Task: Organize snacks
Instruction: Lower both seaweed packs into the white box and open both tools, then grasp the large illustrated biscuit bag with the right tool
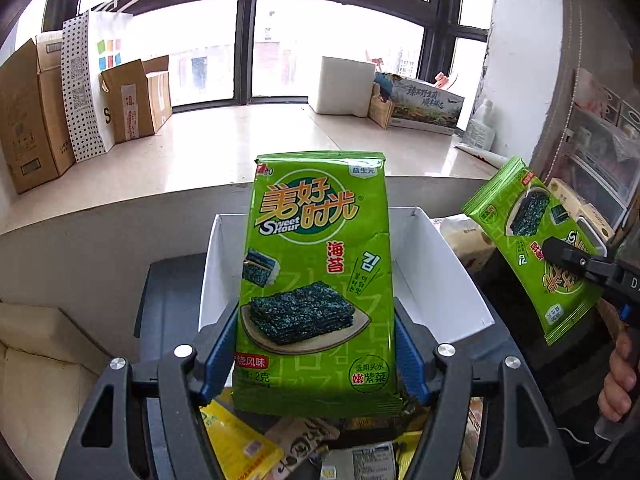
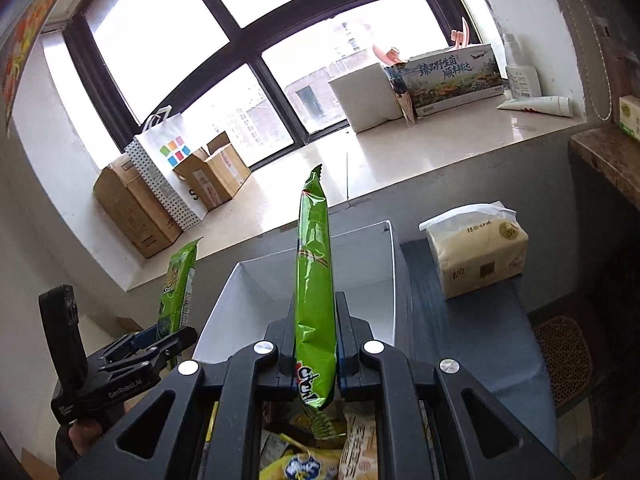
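Snacks, loose and mixed, lie lowest and nearest, in a heap under both pairs of tongs. Left tongs pinch a green seaweed packet by its two side edges, long axis upright, printed face toward the camera. Right tongs pinch a second seaweed packet across its flat faces, seen edge-on, long axis also upright. Just beyond and below both packets stands the white box, open-topped and apparently empty, on the dark blue worktop. Judged from this, each packet must travel forward and down; the two arms look about equally near. A tissue pack sits right of the box; cartons line the windowsill farthest back.
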`<move>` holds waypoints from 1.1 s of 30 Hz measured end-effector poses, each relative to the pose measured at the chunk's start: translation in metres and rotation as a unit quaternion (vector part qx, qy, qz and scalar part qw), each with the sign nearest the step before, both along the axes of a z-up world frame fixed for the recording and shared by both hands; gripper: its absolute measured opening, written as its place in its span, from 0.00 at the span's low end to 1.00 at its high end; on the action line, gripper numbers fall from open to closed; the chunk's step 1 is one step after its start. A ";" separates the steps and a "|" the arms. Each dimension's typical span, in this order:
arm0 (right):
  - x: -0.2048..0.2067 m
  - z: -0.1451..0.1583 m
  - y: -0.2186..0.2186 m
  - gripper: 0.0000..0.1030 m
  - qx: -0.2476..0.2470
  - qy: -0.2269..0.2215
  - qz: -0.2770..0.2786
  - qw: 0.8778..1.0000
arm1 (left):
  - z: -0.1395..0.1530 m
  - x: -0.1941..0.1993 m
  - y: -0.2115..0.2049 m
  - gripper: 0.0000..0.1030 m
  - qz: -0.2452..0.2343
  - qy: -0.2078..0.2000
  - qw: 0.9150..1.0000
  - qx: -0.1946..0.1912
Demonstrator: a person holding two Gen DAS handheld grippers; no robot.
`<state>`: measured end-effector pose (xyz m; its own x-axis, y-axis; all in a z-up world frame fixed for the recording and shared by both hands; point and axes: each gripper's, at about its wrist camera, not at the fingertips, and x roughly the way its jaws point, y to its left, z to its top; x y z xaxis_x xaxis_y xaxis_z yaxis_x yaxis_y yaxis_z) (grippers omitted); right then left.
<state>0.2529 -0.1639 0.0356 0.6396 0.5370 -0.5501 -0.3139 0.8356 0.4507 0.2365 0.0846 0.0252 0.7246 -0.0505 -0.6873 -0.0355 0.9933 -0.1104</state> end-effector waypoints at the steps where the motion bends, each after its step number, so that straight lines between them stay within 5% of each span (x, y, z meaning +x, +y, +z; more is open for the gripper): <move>1: 0.012 -0.002 0.004 0.13 0.004 0.006 -0.004 1.000 | -0.003 0.013 0.002 0.71 0.009 0.008 1.000 0.002; 10: 0.084 -0.038 0.047 0.13 -0.034 0.055 -0.015 0.998 | -0.046 0.079 0.016 0.74 0.018 0.069 0.997 0.006; 12: 0.091 -0.047 0.052 0.21 -0.043 0.070 -0.015 0.997 | -0.053 0.084 0.019 0.96 0.020 0.085 0.996 0.014; 15: 0.090 -0.055 0.048 0.99 -0.059 0.074 -0.041 0.995 | -0.057 0.079 0.024 1.00 0.024 0.083 0.996 0.017; 21: 0.072 -0.048 0.028 1.00 -0.074 0.054 -0.049 0.995 | -0.050 0.060 0.034 1.00 0.024 0.064 0.998 -0.013; 25: 0.046 -0.032 0.017 1.00 -0.097 0.003 -0.052 0.994 | -0.037 0.037 0.034 1.00 0.017 0.029 0.999 -0.026; 33: -0.017 0.003 0.008 1.00 -0.116 -0.073 -0.010 0.991 | -0.012 -0.033 0.011 1.00 0.000 0.007 1.000 -0.002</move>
